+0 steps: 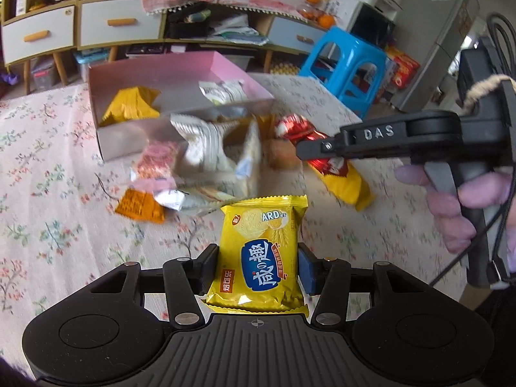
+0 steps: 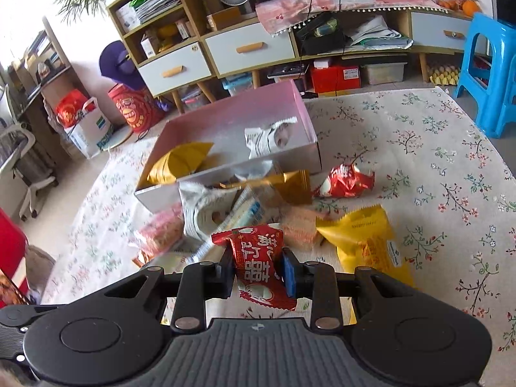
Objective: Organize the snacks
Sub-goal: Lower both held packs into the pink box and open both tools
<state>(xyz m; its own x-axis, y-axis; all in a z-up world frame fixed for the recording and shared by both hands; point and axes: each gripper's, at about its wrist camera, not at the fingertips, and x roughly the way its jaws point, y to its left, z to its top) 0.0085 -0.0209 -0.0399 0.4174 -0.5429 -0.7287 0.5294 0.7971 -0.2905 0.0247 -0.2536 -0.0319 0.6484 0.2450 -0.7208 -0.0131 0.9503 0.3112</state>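
Observation:
My left gripper (image 1: 257,269) is shut on a yellow cracker packet (image 1: 262,251) and holds it above the floral tablecloth. My right gripper (image 2: 257,272) is shut on a red snack packet (image 2: 258,262); it also shows in the left wrist view (image 1: 317,148), with the red packet (image 1: 325,158) at its tip. A pink-walled box (image 1: 154,74) (image 2: 225,116) stands beyond, with a gold packet (image 1: 132,103) (image 2: 180,161) and a white packet (image 1: 222,92) (image 2: 267,138) inside. A pile of loose snack packets (image 1: 200,161) (image 2: 225,206) lies in front of the box.
A yellow packet (image 2: 367,242) and a red packet (image 2: 348,180) lie on the cloth to the right. A blue plastic stool (image 1: 348,61) (image 2: 490,74) stands past the table's right edge. Drawers and shelves (image 2: 206,51) line the far wall.

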